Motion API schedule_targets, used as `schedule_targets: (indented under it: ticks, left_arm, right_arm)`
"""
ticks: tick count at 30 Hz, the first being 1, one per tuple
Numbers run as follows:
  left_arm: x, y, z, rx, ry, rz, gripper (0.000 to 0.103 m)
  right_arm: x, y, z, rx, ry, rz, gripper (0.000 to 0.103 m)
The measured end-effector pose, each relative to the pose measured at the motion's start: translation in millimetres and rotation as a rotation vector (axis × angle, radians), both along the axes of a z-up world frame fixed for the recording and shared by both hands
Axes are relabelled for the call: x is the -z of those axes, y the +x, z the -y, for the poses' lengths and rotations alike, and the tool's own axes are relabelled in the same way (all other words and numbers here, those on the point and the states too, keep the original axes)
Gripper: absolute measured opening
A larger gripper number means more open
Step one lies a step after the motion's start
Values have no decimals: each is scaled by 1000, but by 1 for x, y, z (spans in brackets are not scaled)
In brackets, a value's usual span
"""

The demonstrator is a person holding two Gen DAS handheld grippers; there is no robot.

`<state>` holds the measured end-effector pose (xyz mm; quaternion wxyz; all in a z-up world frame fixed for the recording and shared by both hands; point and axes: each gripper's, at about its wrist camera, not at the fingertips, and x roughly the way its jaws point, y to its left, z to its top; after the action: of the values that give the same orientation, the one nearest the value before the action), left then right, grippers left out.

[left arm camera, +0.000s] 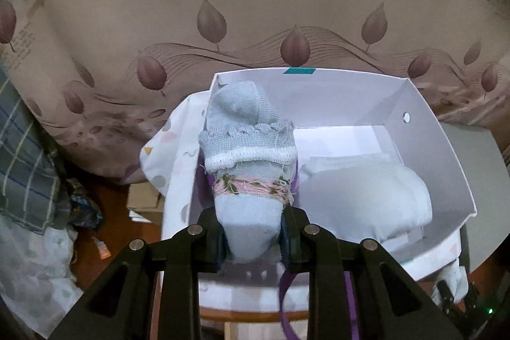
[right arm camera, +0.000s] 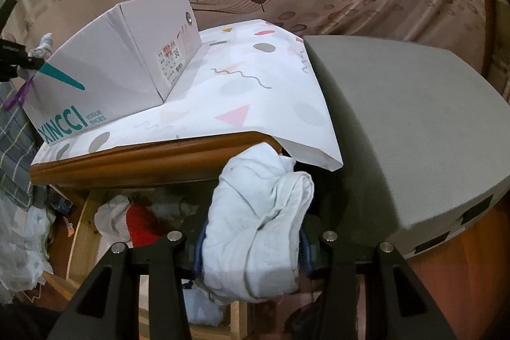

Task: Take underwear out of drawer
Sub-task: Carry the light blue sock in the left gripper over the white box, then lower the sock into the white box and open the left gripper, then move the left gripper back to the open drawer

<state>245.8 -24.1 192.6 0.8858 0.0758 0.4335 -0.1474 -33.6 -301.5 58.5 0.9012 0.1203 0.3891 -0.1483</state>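
The left gripper (left arm camera: 251, 239) was clamped on a bundle of pale grey-blue knitted socks with white trim and a pink floral band (left arm camera: 247, 155), raised above the open white cardboard shoebox (left arm camera: 424, 129), where a white padded garment (left arm camera: 366, 196) lay at the right. The right gripper (right arm camera: 251, 247) was pinched on a wad of pale blue-white cotton underwear (right arm camera: 255, 222), lifted clear of the open wooden drawer (right arm camera: 79, 228) below the table's near edge, right of a red garment (right arm camera: 143, 222).

Leaf-print curtain (left arm camera: 255, 5) (brownish) behind wooden table (right arm camera: 143, 155).
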Motion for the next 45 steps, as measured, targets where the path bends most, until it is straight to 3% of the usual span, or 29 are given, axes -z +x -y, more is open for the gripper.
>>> schedule_targets:
  ticks: [9,15,20,26,32,45]
  left_arm:
    - [13,24,5,-59,9,-4,25]
    - [11,23,3,-49,5,-17,33]
    - [10,16,-1,-43,-14,-19,58]
    - [1,7,-4,-50,-28,2,68]
    - [-16,-12,-13,-44,-64,38,71]
    - [-24,-85,-48,-71,-13,170,75]
  right_arm:
    - [0,3,-3,3,-17,-2,44]
    - [1,3,-2,2,-21,-2,44]
    - [0,2,-4,1,-28,2,44]
    - [-1,1,-3,1,-26,5,44]
    - [-2,1,-4,1,-30,9,44]
    - [-4,0,-6,5,-52,11,44]
